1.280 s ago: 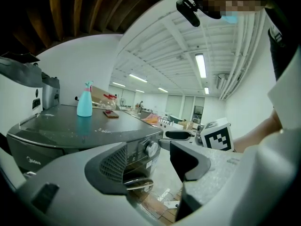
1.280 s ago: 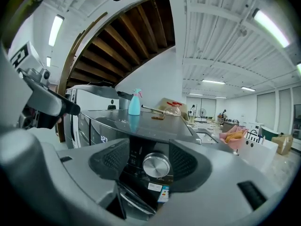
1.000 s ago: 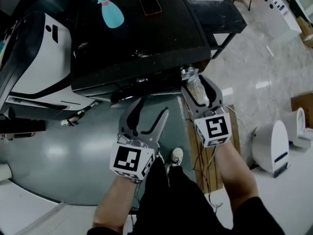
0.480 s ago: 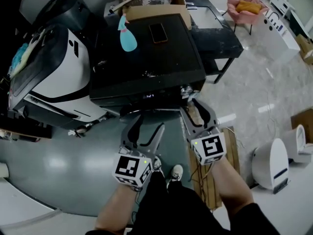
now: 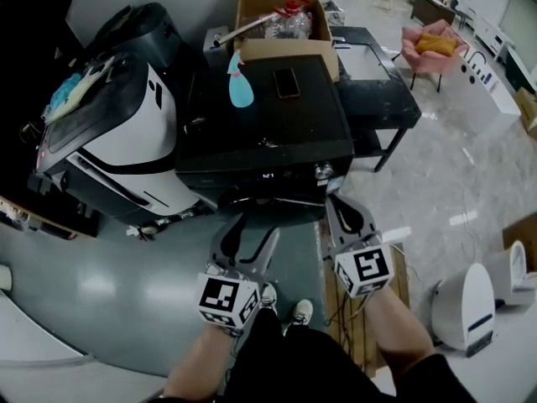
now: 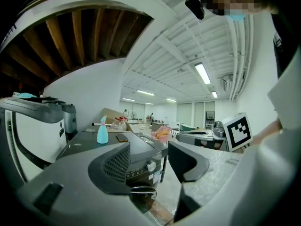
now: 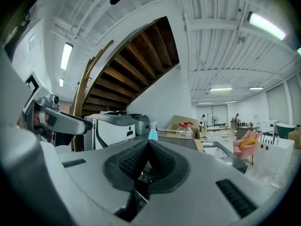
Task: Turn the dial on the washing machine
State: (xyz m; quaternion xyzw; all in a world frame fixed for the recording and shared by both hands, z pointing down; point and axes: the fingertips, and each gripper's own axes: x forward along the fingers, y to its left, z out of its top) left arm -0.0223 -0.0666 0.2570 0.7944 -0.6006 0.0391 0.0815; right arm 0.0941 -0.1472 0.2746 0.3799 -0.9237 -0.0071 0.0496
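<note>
No word or number can be read anywhere. The washing machine's control panel [image 6: 135, 173] carries small pale labels beside the dial [image 6: 151, 166], too small to make out. The left marker cube [image 5: 226, 302] and the right marker cube [image 5: 363, 272] bear only black-and-white square patterns. The white machine [image 5: 126, 133] shows a dark, illegible mark.

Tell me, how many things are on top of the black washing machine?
2. A blue spray bottle stands back left on the washing machine, and a phone lies flat right of it. Tiny pale specks near the front edge are too small to tell.
</note>
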